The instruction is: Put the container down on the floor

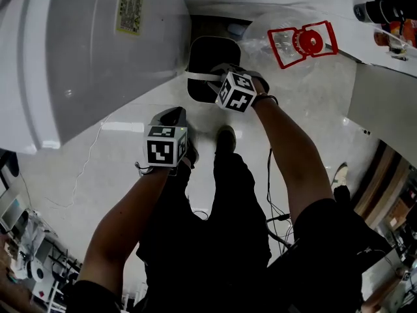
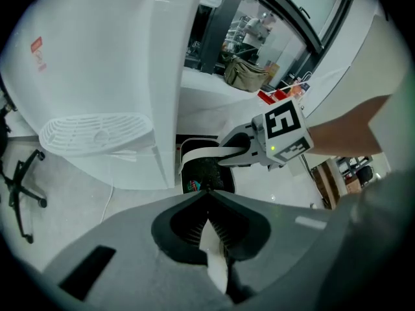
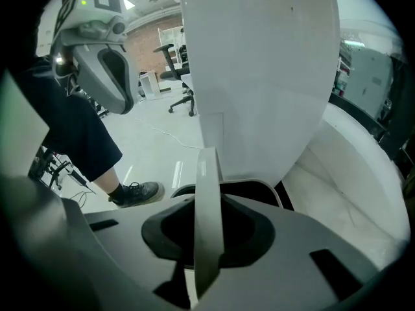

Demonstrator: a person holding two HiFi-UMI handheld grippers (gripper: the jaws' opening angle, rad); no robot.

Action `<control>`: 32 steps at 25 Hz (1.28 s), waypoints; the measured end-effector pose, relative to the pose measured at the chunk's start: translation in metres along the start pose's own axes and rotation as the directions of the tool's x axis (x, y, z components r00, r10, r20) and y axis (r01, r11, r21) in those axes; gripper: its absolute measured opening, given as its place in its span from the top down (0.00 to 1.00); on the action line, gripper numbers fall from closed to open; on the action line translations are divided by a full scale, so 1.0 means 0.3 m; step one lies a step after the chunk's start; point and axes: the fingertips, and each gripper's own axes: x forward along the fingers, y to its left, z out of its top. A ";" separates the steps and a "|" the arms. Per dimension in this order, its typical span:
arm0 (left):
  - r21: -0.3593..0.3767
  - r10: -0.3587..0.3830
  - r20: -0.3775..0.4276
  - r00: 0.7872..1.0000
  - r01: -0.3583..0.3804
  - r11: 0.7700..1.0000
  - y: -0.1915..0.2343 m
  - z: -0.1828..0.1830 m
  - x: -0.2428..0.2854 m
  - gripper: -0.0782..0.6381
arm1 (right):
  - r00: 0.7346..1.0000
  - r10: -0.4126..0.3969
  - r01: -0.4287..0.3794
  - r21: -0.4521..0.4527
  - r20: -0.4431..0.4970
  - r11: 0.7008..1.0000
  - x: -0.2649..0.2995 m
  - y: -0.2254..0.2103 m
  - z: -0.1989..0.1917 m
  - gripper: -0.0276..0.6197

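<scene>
Task item: dark oval plastic container [image 1: 212, 54] with a white rim and a flat white strap handle [image 3: 207, 173] arched up over its mouth. It sits directly under and just past the right claw [image 1: 218, 77], tight against the base of the big white rounded machine casing [image 1: 85, 51]. The glossy pale floor [image 1: 306, 103] is all around it. Can't tell if its base is touching the floor or hanging just clear.

Right claw: pinching the handle. The strap runs edge-on straight up between the two jaws, and the pads are closed onto its flat sides. The container mouth is visible right below the jaw tips.

Left claw [image 2: 207, 193]: jaw tips pressed together, gripping nothing I can identify. A white sliver shows in the hollow behind the tips; can't tell what it is. This claw is pulled back toward the person, well short of the container and not touching it.

Contents: the interior is dark and speckled. From the left claw's side, a small red-and-green printed patch [image 2: 192, 186] shows at the near edge of the mouth. Can't tell whether it's a packet or a label. Nothing else resolvable inside.

Other container-like item: a clear plastic piece with a red frame [image 1: 303, 42] lies on the floor beyond and to the right of the right claw, apart from the container. Contents not readable.

A dark shoe [image 1: 225, 137] is planted on the floor between the two claws, behind the container.
</scene>
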 end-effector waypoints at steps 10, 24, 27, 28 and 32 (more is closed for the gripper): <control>-0.078 0.009 0.000 1.000 -0.009 0.997 0.010 -0.030 -0.036 0.88 | 0.998 -0.055 0.056 0.024 -0.038 0.998 -0.011 0.000 0.001 0.73; -0.094 0.020 0.000 1.000 -0.020 0.995 0.004 -0.060 -0.108 0.88 | 0.982 -0.187 0.186 0.136 -0.007 0.973 -0.112 -0.036 0.015 0.77; -0.094 0.024 0.008 1.000 -0.024 0.995 0.003 -0.051 -0.131 0.88 | 0.978 -0.209 0.207 0.181 -0.006 0.962 -0.130 -0.044 0.017 0.77; -0.097 0.024 0.013 1.000 -0.022 0.995 0.002 -0.048 -0.138 0.88 | 0.977 -0.214 0.210 0.197 -0.002 0.958 -0.136 -0.047 0.021 0.77; -0.091 0.031 0.023 0.999 -0.029 0.995 -0.002 -0.045 -0.158 0.88 | 0.961 -0.278 0.272 0.245 -0.009 0.931 -0.176 -0.091 0.028 0.77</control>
